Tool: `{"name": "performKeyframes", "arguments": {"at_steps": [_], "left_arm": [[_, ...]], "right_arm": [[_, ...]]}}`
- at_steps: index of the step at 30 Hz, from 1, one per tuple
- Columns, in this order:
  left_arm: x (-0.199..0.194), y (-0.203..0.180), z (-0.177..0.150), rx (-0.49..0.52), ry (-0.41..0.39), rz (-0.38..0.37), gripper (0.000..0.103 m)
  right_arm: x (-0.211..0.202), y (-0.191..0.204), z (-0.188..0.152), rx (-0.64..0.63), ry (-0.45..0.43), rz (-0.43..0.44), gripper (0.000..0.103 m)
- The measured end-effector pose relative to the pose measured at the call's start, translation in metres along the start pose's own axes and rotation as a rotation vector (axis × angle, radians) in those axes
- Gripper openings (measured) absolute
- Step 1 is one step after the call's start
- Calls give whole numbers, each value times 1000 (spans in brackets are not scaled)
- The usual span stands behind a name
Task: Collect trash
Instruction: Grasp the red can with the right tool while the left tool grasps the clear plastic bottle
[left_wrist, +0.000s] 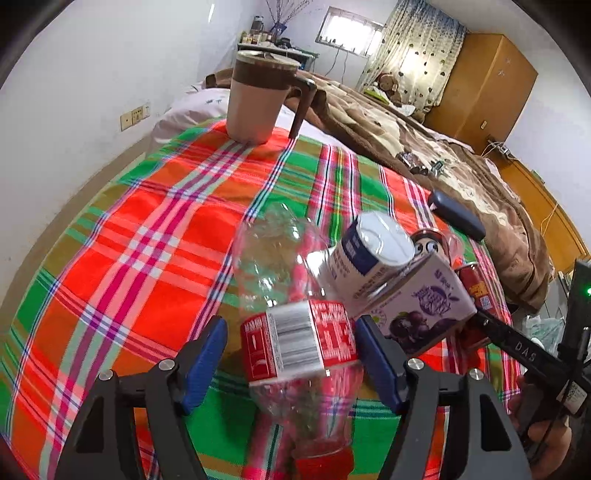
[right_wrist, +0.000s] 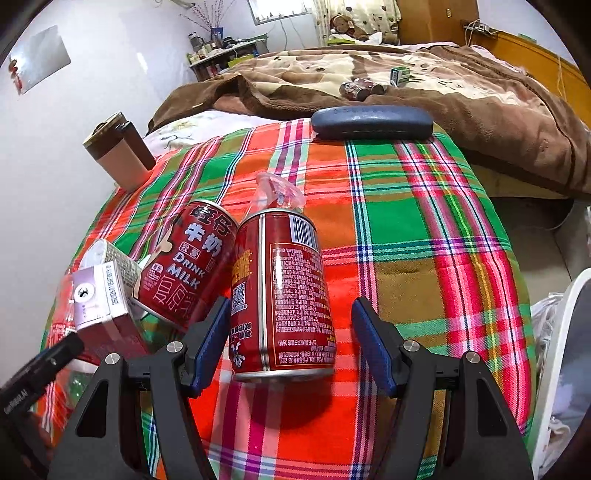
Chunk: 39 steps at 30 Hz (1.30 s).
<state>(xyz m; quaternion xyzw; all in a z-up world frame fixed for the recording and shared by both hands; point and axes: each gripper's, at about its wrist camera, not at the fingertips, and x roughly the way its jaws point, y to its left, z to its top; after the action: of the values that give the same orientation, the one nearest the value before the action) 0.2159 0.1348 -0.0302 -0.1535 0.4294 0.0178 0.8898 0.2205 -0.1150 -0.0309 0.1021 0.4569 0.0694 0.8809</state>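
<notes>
A clear plastic bottle (left_wrist: 295, 306) with a red label lies on the plaid cloth between the open jaws of my left gripper (left_wrist: 290, 339); the right pad touches the label, the left stands a little apart. A purple drink carton (left_wrist: 417, 299) and a white-blue carton (left_wrist: 373, 247) lean beside it. In the right wrist view, a red milk can (right_wrist: 284, 295) lies between the open jaws of my right gripper (right_wrist: 290, 328), its left side against the left pad. A second red can (right_wrist: 188, 262) and the purple carton (right_wrist: 103, 299) lie to the left.
A beige and brown lidded mug (left_wrist: 258, 99) stands at the cloth's far edge. A dark glasses case (right_wrist: 371, 122) lies at the far edge by the brown blanket (right_wrist: 443, 77), which holds small cans and a box. A white bin rim (right_wrist: 565, 332) is at right.
</notes>
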Motion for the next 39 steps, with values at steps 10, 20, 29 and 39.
{"name": "performKeyframes", "arguments": {"at_steps": [10, 20, 29, 39], "left_arm": [[18, -11, 6, 45, 20, -3, 71], [23, -10, 6, 36, 14, -39, 65], [15, -10, 1, 39, 3, -25, 64], [-6, -13, -11, 59, -19, -24, 64]], "right_arm": [[3, 6, 0, -36, -15, -23, 68], [2, 7, -2, -31, -41, -22, 57], [-1, 7, -6, -34, -55, -13, 55], [-14, 3, -11, -24, -75, -3, 54]]}}
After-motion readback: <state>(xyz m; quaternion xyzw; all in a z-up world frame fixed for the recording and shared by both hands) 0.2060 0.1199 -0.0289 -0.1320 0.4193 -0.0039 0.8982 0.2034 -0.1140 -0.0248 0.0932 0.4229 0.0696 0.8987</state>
